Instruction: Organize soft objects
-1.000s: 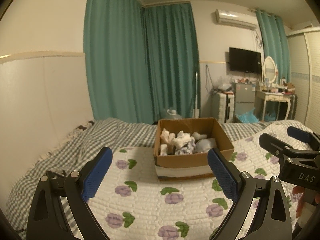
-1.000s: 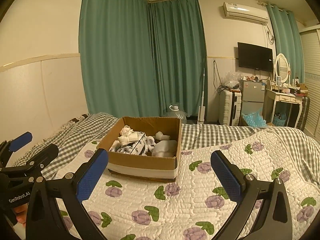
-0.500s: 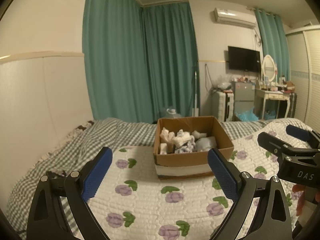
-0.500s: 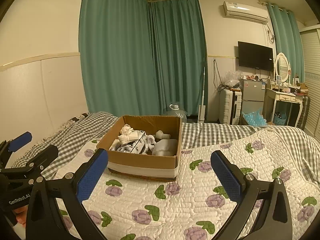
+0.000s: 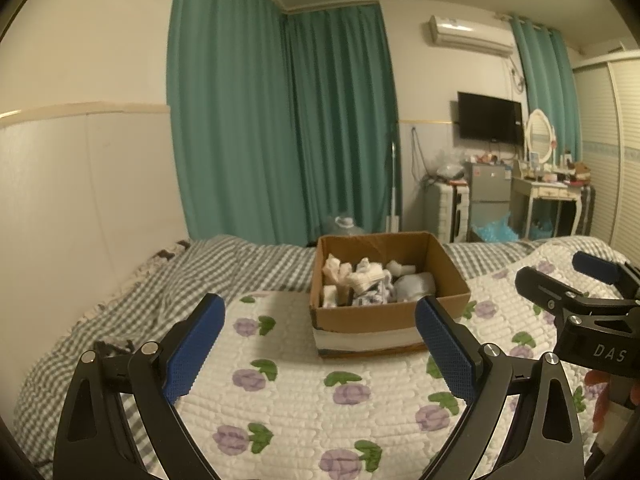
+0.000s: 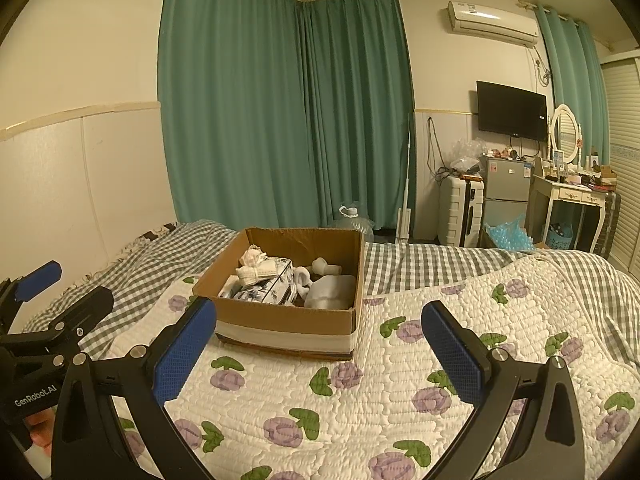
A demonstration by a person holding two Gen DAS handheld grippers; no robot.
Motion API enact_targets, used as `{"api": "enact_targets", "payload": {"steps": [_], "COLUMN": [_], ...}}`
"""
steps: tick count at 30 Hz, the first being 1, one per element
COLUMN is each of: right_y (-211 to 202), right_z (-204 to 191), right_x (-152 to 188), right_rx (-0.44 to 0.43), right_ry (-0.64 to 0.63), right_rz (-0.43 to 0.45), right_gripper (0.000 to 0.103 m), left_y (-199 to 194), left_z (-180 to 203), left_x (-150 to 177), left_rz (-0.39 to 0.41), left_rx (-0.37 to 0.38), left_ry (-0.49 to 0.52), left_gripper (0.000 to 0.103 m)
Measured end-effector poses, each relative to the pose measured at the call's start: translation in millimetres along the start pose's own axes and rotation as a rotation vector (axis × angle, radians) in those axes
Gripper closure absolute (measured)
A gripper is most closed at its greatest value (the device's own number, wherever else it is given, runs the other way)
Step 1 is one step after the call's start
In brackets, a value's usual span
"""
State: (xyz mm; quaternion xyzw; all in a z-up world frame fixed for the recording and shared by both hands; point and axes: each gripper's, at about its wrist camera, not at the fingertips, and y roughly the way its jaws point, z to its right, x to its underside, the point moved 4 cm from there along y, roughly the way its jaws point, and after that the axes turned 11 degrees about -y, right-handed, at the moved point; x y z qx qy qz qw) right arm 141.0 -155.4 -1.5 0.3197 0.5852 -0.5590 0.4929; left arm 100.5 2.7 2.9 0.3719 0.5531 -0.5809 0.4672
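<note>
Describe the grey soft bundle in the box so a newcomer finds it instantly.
On the floral quilt sits an open cardboard box. Inside, at its near right corner, lies the grey bundle. It is the only plain grey, smooth, rounded lump; its neighbours are white rolls and a blue-patterned fabric.

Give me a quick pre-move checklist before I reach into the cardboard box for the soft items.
1. Left hand-held gripper open, holding nothing: ok.
2. Right hand-held gripper open, holding nothing: ok.
3. Cardboard box upright on the floral quilt, top open: ok.
4. Soft items visible inside the box: ok.
5. Quilt between both grippers and the box free of obstacles: ok.
6. Whether the soft items are tangled together: cannot tell.
</note>
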Motion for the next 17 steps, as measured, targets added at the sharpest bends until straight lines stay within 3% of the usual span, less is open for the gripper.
{"api": "enact_targets", "payload": {"steps": [17], "right_y": [4.5], "right_z": [-4.1], "right_x": [4.3], "right_rx": [-0.006], "right_ry": [-0.008], "right_rz": [-0.017], "right_gripper": [0.0], "left_y": [-0.1], "left_z": [-4.1], "left_x": [3.2], "left_rz": [-0.008], "left_rx": [-0.012], "left_ry": [-0.005], "left_gripper": [0.005]}}
